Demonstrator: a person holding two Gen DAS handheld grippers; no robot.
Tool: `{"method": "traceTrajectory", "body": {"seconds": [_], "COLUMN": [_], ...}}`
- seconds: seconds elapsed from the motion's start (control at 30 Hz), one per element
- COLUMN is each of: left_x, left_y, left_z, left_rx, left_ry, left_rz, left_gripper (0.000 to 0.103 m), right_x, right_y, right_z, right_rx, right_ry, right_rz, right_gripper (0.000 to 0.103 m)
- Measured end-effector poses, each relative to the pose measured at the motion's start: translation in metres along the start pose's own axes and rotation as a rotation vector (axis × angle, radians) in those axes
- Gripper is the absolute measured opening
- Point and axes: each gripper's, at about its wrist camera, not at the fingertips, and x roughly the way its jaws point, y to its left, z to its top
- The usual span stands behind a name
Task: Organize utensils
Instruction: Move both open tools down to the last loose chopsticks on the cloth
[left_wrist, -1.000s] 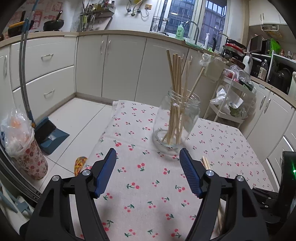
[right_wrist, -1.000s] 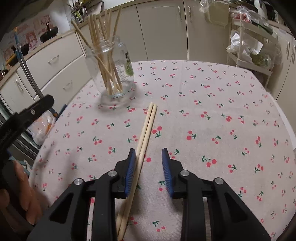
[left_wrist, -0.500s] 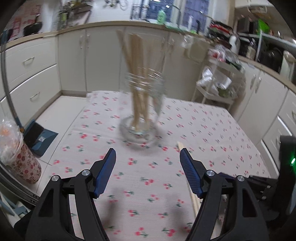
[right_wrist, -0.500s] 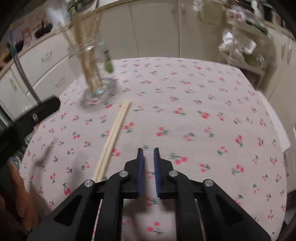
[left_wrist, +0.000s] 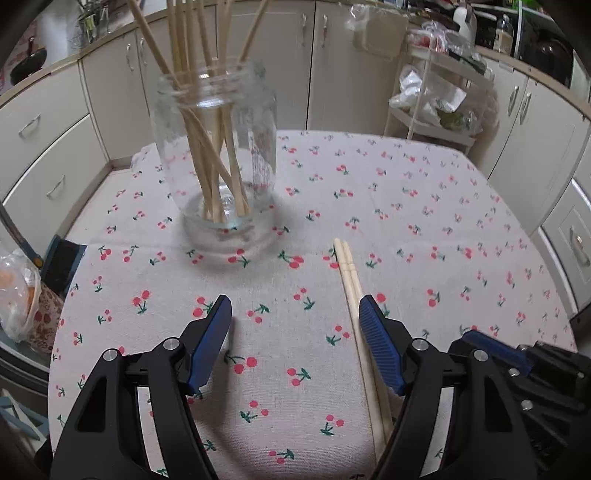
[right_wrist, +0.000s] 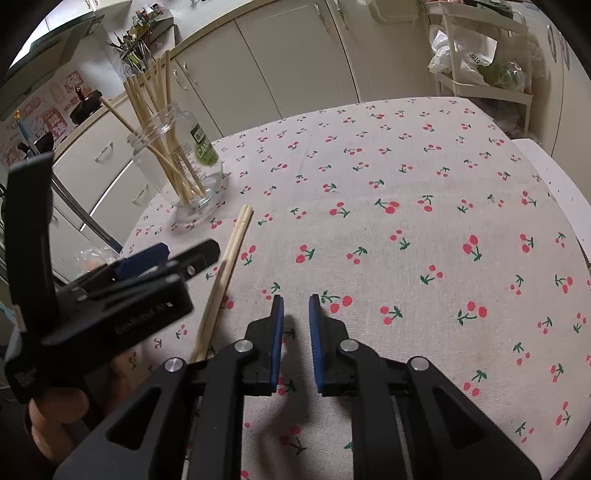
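A pair of wooden chopsticks (left_wrist: 349, 280) lies side by side on the cherry-print tablecloth (left_wrist: 443, 221). My left gripper (left_wrist: 295, 306) hovers open over the cloth, and the pair runs along the inner face of its right finger. A glass jar (left_wrist: 218, 147) holding several chopsticks stands upright just beyond. In the right wrist view the jar (right_wrist: 177, 162) is at the far left and the loose pair (right_wrist: 231, 254) lies left of my right gripper (right_wrist: 295, 301). Its jaws stand a narrow gap apart and are opening, with nothing between them. The left gripper (right_wrist: 177, 254) sits beside the pair there.
A hand (right_wrist: 55, 424) holds the left gripper at the lower left. Cream kitchen cabinets (left_wrist: 351, 74) ring the table. A white trolley (left_wrist: 436, 107) with bags stands behind the far right corner. A plastic bag (left_wrist: 22, 295) sits on the floor at the left.
My left gripper has come closer to the jar and down over the loose chopsticks. My right gripper left the pair, moved right, closed almost fully, then parted slightly.
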Motion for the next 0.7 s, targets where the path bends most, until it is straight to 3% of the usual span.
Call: {"method": "traceTrajectory", "body": {"seconds": [0.23,0.47,0.7], "left_x": [0.004,0.009,-0.002], "left_y": [-0.007,-0.014,0.018], "left_z": [0.002,0.003,-0.005], "left_rx": [0.038,0.062,0.017], "left_ry": [0.016,0.059,0.078], "left_rz": [0.054,0.06,0.11], "left_gripper": [0.069,0.069,0.065], "right_x": [-0.002,-0.002,-0.002], "right_y": [-0.004,0.0,0.001], "right_z": [0.0,-0.001,0.002], "right_rx": [0.011,-0.005,-0.013], "right_ry": [0.0,-0.002,-0.01], "right_rz": [0.017,0.023,0.008], "right_gripper": [0.015,0.025,0.025]}}
